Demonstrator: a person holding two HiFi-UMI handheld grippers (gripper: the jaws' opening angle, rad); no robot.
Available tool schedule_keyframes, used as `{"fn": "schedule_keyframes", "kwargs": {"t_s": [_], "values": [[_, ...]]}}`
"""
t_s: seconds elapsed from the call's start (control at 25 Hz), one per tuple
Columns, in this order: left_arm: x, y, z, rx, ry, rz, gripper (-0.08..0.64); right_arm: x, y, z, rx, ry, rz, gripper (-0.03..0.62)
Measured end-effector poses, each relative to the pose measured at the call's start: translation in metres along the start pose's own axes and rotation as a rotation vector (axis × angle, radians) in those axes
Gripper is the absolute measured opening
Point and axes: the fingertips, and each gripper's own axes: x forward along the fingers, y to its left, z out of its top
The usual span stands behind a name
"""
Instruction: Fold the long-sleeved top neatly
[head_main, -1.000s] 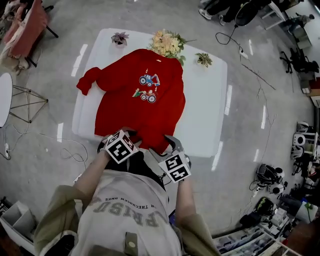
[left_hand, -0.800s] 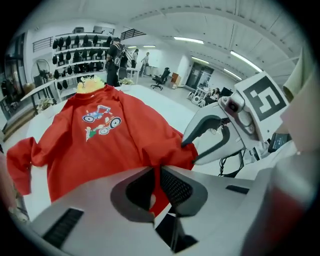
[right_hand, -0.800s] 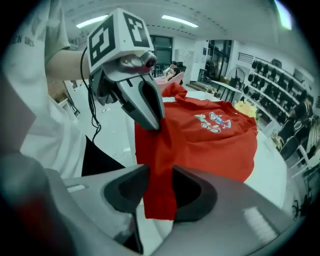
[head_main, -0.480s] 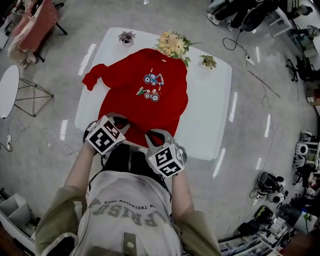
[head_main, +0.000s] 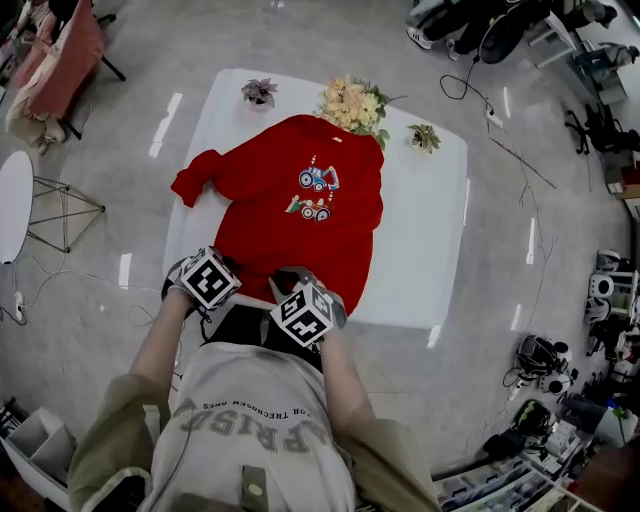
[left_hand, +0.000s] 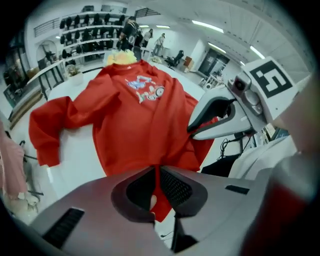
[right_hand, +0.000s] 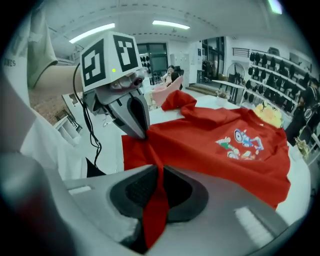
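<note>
Now both tools had hold of the red long-sleeved top (head_main: 300, 215), which lay spread front-up on the white rectangular table (head_main: 425, 240), its collar at the far edge and its hem at the near edge, closest to me. The left gripper (left_hand: 156, 187) had just finished closing, and a narrow pleat of red hem fabric stood pinched between its dark ribbed pads. The right gripper (right_hand: 159, 192) had likewise just closed, and a longer strip of the same cloth ran down through its jaws and hung out below them. The two grips sat near each other along the hem, the left one at the corner on my left and the right one further in. One sleeve lay out over the table's left side, bent back at the cuff; the other I could not properly make out, though it may have been folded under the body. A bright cartoon vehicle print showed on the chest. At the far edge, a bunch of pale yellow flowers (head_main: 352, 103) touched the collar, with a small potted plant (head_main: 259, 92) on one side and a second little plant (head_main: 425, 137) on the other.
</note>
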Motion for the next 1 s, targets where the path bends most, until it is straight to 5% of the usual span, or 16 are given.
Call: {"fn": "schedule_keyframes", "kwargs": {"t_s": [0.12,0.24,0.48,0.6,0.72,1.0], "values": [[0.009,-0.002,-0.007,0.121,0.053,0.003,0.109,0.010,0.005,-0.013,0.049,0.048,0.015,0.077],[-0.006,0.007,-0.006,0.185,0.053,-0.037,0.209,-0.004,0.003,-0.011,0.139,0.036,0.061,0.283],[-0.065,0.038,0.068,0.317,-0.084,-0.038,0.246,-0.077,-0.067,-0.013,0.249,-0.068,-0.125,0.285],[-0.075,0.051,0.135,0.310,-0.213,-0.052,0.248,-0.105,-0.117,-0.035,0.274,-0.065,-0.251,0.285],[-0.054,0.049,0.192,0.336,-0.247,-0.064,0.247,-0.122,-0.166,-0.060,0.317,-0.048,-0.358,0.284],[0.031,0.011,0.290,0.382,-0.249,-0.165,0.242,-0.116,-0.240,-0.088,0.464,-0.057,-0.356,0.284]]}}
